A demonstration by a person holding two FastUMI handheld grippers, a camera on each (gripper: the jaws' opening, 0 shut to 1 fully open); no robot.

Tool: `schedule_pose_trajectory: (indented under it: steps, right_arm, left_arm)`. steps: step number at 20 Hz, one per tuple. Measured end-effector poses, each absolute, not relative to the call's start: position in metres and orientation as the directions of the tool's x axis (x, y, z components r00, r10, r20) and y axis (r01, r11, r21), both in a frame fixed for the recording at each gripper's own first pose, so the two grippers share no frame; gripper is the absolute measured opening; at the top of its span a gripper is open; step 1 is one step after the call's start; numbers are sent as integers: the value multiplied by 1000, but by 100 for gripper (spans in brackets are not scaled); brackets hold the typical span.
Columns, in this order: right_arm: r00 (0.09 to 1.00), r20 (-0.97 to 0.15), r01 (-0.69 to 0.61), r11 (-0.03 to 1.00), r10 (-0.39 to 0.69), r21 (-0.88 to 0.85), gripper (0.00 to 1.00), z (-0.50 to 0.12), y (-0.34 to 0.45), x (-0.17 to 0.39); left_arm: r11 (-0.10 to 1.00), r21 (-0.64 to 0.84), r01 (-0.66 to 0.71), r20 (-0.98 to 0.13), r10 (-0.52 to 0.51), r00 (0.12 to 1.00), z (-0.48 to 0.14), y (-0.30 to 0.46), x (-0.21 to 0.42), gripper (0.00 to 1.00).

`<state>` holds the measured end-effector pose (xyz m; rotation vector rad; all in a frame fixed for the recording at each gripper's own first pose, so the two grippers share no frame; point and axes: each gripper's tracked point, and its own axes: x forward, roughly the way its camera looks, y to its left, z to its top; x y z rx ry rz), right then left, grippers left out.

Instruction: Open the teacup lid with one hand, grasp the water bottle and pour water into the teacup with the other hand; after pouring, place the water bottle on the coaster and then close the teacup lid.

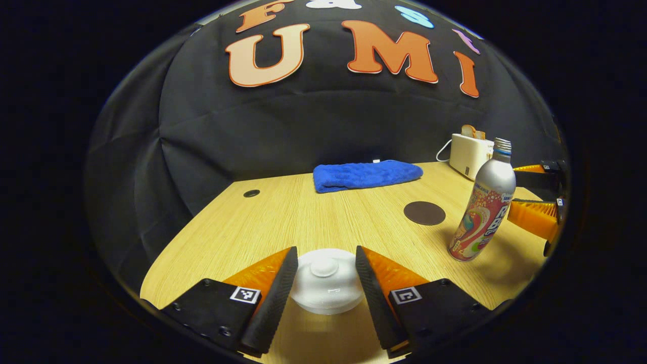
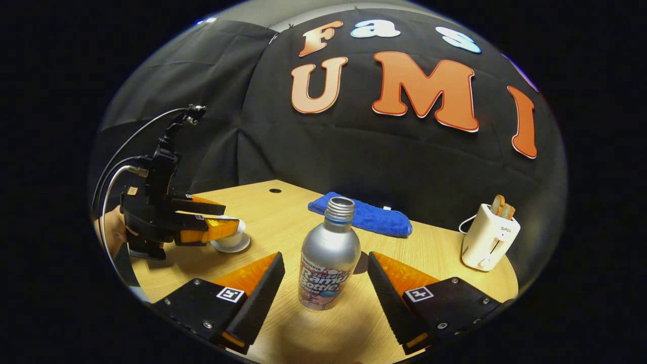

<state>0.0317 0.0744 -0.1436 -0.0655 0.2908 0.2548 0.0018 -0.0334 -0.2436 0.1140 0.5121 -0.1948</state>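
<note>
The teacup lid (image 1: pixel 326 280) is seen seated on the teacup, between the parted jaws of the left gripper (image 1: pixel 326 283), untouched. The water bottle (image 2: pixel 328 255) stands upright on the table (image 2: pixel 445 253), capless, between the open jaws of the right gripper (image 2: pixel 326 293). The coaster (image 1: pixel 424 213) lies just beside the bottle.

Each gripper (image 1: pixel 326 283) wore black finger mounts with small screws and square black-and-white markers. The left gripper (image 2: pixel 222 228) had a black housing trailing white and dark cables.
</note>
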Motion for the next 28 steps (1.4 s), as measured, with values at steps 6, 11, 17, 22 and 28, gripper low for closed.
schedule_pose_trajectory:
  steps: [6,11,17,22,28]
  right_arm:
    - [925,-299,-252,967,235,-21,99,-154,76,38]
    - [928,-303,-237,971,219,-24,99,-155,72,40]
    - [928,-307,-231,973,214,-22,99,-158,72,43]
    - [922,-321,-233,972,216,-17,99,-164,73,45]
    - [904,-361,-253,967,230,-18,99,-180,82,47]
  left_arm:
    - [974,69,216,-486,-156,860,-242,-33,5,64]
    - [975,93,203,-485,-134,864,-243,-29,9,47]
    - [976,93,198,-484,-130,865,-243,-28,11,35]
    - [981,73,177,-431,-130,893,-233,-24,17,29]
    - [980,67,188,-369,-151,917,-216,-27,16,28]
